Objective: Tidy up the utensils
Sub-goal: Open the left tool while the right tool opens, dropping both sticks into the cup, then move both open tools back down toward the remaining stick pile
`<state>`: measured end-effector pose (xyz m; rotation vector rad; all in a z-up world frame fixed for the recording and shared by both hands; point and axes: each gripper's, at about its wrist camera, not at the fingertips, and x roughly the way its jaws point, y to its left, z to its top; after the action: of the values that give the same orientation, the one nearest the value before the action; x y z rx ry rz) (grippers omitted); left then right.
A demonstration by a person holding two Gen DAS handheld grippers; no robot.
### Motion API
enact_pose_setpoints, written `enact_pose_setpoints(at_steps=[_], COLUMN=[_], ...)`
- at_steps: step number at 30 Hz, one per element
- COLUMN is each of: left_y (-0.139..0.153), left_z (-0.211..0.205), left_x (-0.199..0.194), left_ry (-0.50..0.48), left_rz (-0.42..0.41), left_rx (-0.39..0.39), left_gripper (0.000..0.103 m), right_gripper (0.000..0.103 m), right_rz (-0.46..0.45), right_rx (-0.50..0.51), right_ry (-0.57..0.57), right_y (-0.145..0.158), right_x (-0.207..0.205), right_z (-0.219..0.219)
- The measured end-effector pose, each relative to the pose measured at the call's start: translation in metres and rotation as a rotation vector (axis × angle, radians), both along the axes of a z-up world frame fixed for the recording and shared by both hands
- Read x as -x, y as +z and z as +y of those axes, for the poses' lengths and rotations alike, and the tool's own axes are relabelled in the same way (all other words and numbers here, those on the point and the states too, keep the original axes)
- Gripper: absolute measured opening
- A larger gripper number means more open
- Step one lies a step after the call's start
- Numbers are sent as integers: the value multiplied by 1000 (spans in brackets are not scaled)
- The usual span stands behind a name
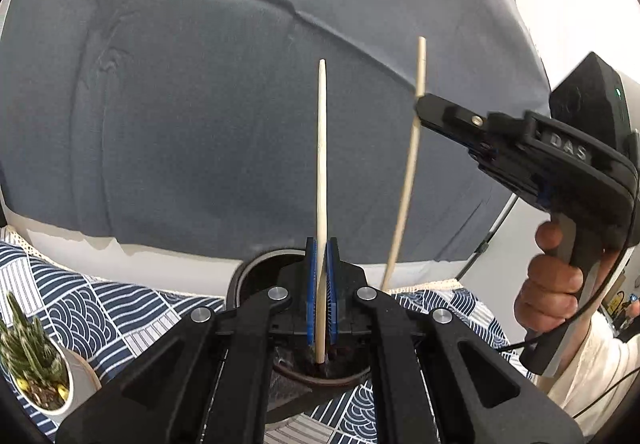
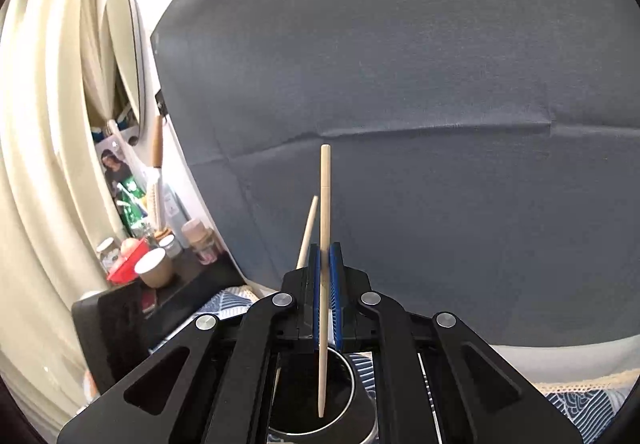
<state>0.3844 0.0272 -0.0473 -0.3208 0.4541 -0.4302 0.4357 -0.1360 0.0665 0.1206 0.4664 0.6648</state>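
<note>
My left gripper is shut on a pale wooden chopstick that stands upright; its lower tip hangs over the mouth of a dark round holder below the jaws. At the right, my right gripper, held in a person's hand, is shut on a second chopstick that tilts slightly. In the right wrist view, the right gripper pinches that chopstick, whose lower tip reaches into the dark holder. The other chopstick shows just behind and to the left.
A blue-and-white patterned tablecloth covers the table, with a cactus in a white pot at the left. A grey-blue backdrop cloth hangs behind. A side shelf with jars and a paper cup stands at the left.
</note>
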Motion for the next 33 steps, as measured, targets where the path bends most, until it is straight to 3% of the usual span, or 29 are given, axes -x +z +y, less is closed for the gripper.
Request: enact_pose_setpoints(at_steps=[5, 11, 13, 15, 16, 17, 19, 22, 24, 29, 33], left_y=[-8, 3, 10, 18, 22, 27, 34, 47, 55, 62, 56], left_z=[3, 7, 6, 7, 7, 8, 9, 11, 13, 15, 16], left_x=[8, 21, 26, 32, 35, 38, 42, 50, 54, 62, 66], left_ry=[-3, -13, -14, -13, -13, -13, -12, -6, -8, -29, -55], left_rz=[9, 21, 21, 24, 24, 25, 32, 33, 41, 92, 142], left_rx=[-13, -43, -80, -108, -121, -134, -157, -188, -195, -234, -250], left_gripper=[5, 7, 14, 29, 31, 37, 49, 67, 86, 96, 97], right_gripper=[5, 8, 9, 31, 38, 43, 44, 62, 78, 86, 88], right_rz=[41, 68, 71, 66, 70, 67, 63, 60, 63, 66, 80], right_rx=[38, 47, 56, 63, 60, 56, 52, 61, 63, 81, 112], right_ry=[2, -3, -20, -39, -54, -67, -78, -99, -123, -197, -246], right_y=[-22, -34, -33, -29, -26, -23, -17, -5, 3, 24, 31], right_x=[2, 10, 11, 13, 14, 15, 18, 26, 32, 47, 57], right_z=[7, 2, -1, -6, -10, -13, -19, -27, -32, -43, -53])
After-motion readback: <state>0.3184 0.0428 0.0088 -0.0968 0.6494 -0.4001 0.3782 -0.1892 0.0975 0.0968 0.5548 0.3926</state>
